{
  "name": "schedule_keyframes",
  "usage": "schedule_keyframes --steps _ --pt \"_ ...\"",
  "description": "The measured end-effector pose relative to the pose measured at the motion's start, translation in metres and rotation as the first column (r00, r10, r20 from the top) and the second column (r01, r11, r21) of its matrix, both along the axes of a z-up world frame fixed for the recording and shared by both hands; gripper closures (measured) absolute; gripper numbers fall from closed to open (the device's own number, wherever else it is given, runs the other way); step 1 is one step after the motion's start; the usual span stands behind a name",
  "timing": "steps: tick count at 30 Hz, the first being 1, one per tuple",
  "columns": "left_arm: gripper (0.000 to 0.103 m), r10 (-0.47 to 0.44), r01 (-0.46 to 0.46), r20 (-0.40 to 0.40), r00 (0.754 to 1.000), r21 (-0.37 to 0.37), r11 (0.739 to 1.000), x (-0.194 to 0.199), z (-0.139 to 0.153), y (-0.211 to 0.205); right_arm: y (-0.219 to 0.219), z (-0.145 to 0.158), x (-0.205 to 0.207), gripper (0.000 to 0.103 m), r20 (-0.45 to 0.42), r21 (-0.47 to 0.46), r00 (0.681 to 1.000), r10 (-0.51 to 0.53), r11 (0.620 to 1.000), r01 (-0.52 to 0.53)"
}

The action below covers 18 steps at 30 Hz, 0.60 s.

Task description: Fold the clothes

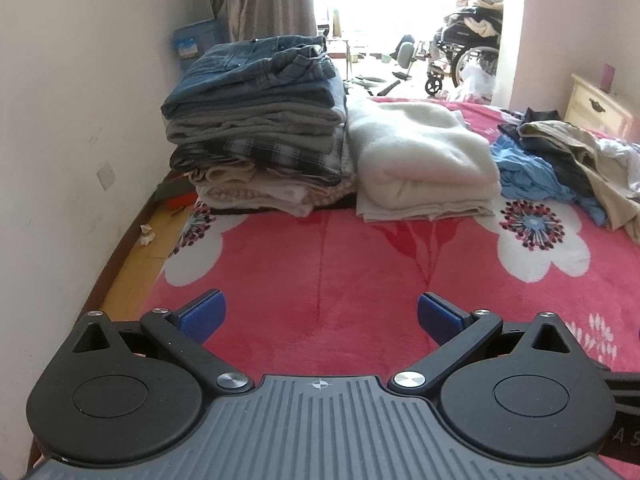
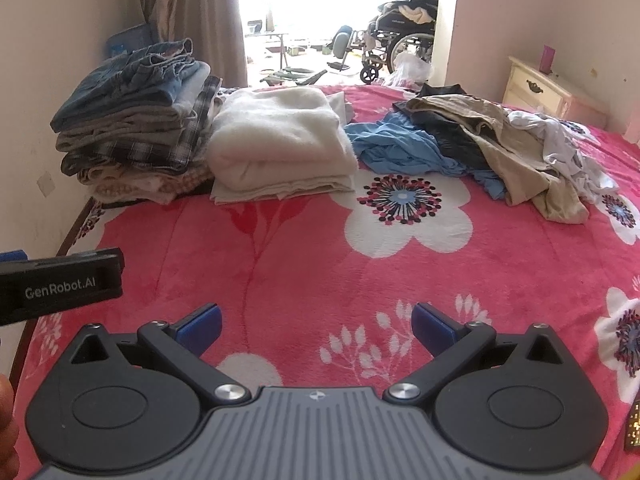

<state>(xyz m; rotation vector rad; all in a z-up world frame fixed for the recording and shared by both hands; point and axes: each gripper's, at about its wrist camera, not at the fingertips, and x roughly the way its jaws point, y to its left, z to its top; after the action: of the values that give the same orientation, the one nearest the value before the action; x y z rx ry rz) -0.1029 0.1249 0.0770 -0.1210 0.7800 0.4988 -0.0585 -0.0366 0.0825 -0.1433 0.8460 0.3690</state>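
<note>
A tall stack of folded clothes [image 1: 256,120] [image 2: 132,120], denim on top, stands at the far left of the bed by the wall. Beside it lies a folded cream fleece [image 1: 420,160] [image 2: 280,144]. A loose heap of unfolded clothes [image 1: 560,160] [image 2: 480,148], blue, dark, tan and white, lies at the far right. My left gripper [image 1: 320,316] hovers open over the bare pink blanket with nothing between its blue pads. My right gripper [image 2: 316,322] is open and empty too, further right; the left gripper's body [image 2: 60,280] shows at its left edge.
The pink flowered blanket [image 2: 300,264] covers the bed. A white wall runs along the left, with a wooden bed frame edge [image 1: 132,272]. A cream nightstand [image 2: 536,88] stands at the far right, and a wheelchair [image 2: 400,36] sits beyond the doorway.
</note>
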Motion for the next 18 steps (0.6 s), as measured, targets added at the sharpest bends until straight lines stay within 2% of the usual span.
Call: schedule_keyframes --steps 18 --pt "0.000 0.021 -0.021 -0.010 1.000 -0.008 1.000 -0.0001 -0.0028 0.0104 0.0093 -0.0043 0.0015 0.000 -0.004 -0.016 1.000 0.008 1.000 -0.008"
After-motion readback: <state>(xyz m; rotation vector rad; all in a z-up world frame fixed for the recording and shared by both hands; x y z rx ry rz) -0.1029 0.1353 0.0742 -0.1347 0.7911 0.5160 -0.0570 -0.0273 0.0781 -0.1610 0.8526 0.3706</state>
